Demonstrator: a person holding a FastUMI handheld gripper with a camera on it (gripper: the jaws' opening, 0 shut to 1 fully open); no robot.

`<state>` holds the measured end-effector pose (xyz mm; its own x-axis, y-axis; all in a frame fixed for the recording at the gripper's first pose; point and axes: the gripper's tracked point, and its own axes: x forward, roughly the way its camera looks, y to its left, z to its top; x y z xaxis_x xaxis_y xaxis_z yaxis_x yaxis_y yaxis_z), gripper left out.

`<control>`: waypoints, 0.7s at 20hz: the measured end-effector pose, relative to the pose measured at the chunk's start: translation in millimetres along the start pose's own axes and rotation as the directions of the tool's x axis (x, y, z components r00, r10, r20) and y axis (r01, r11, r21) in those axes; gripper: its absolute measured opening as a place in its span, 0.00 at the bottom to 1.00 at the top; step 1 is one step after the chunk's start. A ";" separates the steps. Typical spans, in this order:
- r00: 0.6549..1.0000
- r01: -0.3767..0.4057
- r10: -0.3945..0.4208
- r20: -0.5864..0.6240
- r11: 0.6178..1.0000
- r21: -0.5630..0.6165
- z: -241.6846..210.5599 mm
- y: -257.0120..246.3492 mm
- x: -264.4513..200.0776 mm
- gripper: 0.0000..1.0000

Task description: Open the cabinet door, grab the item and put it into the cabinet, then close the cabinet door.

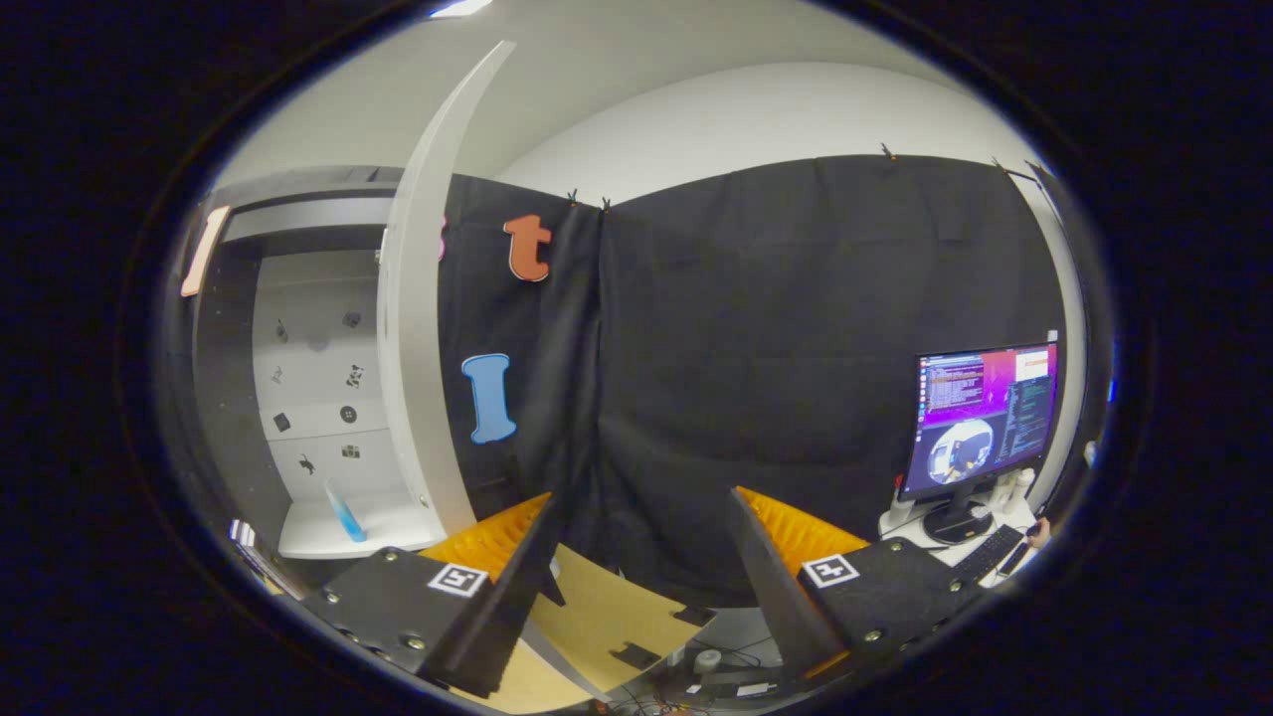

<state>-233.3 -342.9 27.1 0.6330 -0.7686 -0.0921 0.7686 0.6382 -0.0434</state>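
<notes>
Your item (pixel 344 512), a blue thing leaning tilted, sits on the cabinet's (pixel 318 398) bottom shelf (pixel 398 527), well off to the left of the tool (pixel 636 567). Small dark markers dot the pale back panel above it. The door (pixel 423 328) stands open, edge-on, between cabinet and black cloth wall. Tool fingers are spread wide apart, gripping nothing. Below them lies a tan worktop (pixel 597 617) with dark brackets. Off to your right, a lit monitor (pixel 980 418) and keyboard (pixel 985 552) share a white desk (pixel 1019 517).
</notes>
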 end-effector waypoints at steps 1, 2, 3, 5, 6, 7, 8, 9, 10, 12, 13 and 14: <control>1.000 -0.003 0.003 0.002 1.000 -0.002 0.4 1.2 2.2 0.99; 1.000 -0.013 0.013 0.002 1.000 -0.002 0.6 3.3 2.3 0.98; 1.000 -0.029 0.029 0.003 1.000 0.000 0.3 6.3 2.4 0.98; 0.998 -0.060 0.060 0.000 0.998 -0.001 -0.3 10.4 2.3 0.98; 0.997 -0.074 0.074 0.006 0.997 -0.007 0.6 11.7 1.7 0.97; 0.996 -0.089 0.089 0.007 0.996 -0.012 0.8 13.2 1.5 0.97; 0.994 -0.109 0.109 0.007 0.994 -0.012 0.9 15.4 -0.2 0.97; 0.991 -0.133 0.133 0.002 0.991 -0.010 -0.5 20.5 -2.5 0.97; 0.987 -0.158 0.158 -0.004 0.987 -0.006 -0.8 26.0 -6.2 0.97; 0.981 -0.192 0.191 -0.009 0.981 -0.006 -0.1 34.1 -12.0 0.97; 0.981 -0.194 0.194 -0.007 0.981 -0.013 -0.5 34.1 -12.8 0.97; 0.981 -0.196 0.195 -0.006 0.981 -0.016 -0.9 36.0 -15.3 0.97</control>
<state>-215.4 -308.1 26.1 0.7704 -0.6288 -0.1051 0.6285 0.7768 -0.0403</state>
